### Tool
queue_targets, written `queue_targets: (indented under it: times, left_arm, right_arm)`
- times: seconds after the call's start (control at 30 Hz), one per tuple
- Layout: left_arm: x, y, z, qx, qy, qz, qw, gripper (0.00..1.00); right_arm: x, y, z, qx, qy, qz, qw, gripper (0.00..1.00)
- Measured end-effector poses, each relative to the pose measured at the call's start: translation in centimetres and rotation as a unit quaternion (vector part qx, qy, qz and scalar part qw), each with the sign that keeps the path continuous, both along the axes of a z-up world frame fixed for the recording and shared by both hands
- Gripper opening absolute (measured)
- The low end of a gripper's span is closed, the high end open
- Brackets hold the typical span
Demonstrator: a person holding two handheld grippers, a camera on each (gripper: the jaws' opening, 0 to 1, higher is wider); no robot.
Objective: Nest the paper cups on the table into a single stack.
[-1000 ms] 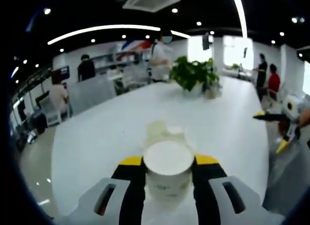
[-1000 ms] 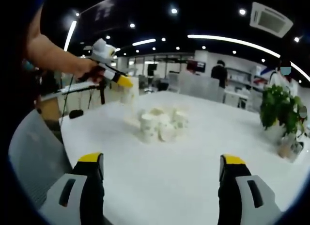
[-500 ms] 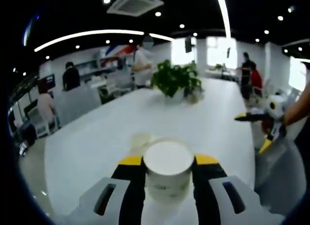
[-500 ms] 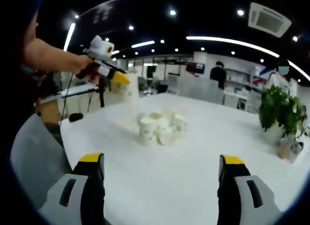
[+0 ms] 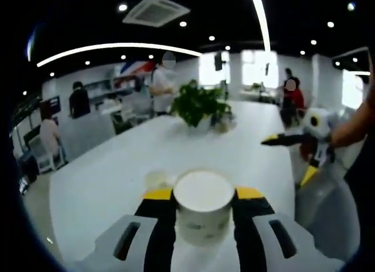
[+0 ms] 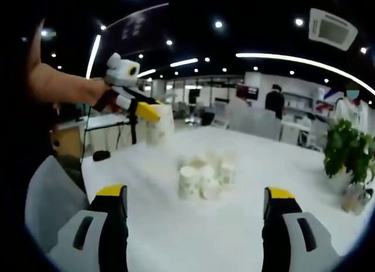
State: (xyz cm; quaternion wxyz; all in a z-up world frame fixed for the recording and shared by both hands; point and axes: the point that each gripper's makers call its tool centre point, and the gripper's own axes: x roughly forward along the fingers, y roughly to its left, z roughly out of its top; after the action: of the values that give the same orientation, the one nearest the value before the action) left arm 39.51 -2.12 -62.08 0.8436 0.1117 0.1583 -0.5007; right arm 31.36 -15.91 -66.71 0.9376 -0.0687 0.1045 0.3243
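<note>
My left gripper [image 5: 204, 197] is shut on a white paper cup [image 5: 204, 208], held upright above the white table [image 5: 99, 178]. Just beyond it on the table, to the left, a loose cup [image 5: 157, 179] peeks out. In the right gripper view the same left gripper [image 6: 132, 102] hangs at the upper left, cup [image 6: 159, 124] in its jaws, left of and above a cluster of several paper cups [image 6: 205, 175] on the table [image 6: 176, 237]. My right gripper [image 6: 195, 193] stands open near the table's front, well short of the cluster; it also shows from the side [image 5: 299, 149].
A potted plant [image 5: 199, 105] [image 6: 348, 157] stands farther along the table. A grey chair back [image 6: 50, 193] sits by the table's near left edge. People stand and sit in the office behind.
The left gripper still holds its cup, and its view has swung so the plant sits further left. The right gripper stays open; its view has tilted, putting the cup cluster lower in the picture.
</note>
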Motion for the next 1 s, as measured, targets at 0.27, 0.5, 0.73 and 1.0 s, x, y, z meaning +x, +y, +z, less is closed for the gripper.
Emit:
queue_targets:
  times: [0.27,0.5,0.73,1.0]
  left_arm:
    - [-1.8,-1.2,1.0,-0.009,0.007,-0.018,0.9998,0.35]
    - [-3.3,-2.0,2.9,-0.035,-0.001,-0.035,0.9988,0.35]
    - [-5.1,-2.6,4.3,-0.045,-0.01,-0.063,0.9969,0.35]
    - [-7.1,-2.9,5.7,-0.065,-0.014,-0.087,0.994,0.36]
  right_arm:
    - [0.3,0.8,1.8,0.001,-0.007,0.03,0.9995,0.92]
    - [0.1,1.9,3.4,0.013,-0.005,0.062,0.9979,0.84]
    - [0.2,3.1,4.0,0.018,-0.002,0.09,0.9958,0.77]
    - [-0.4,4.8,4.3,0.019,0.006,0.128,0.9916,0.75]
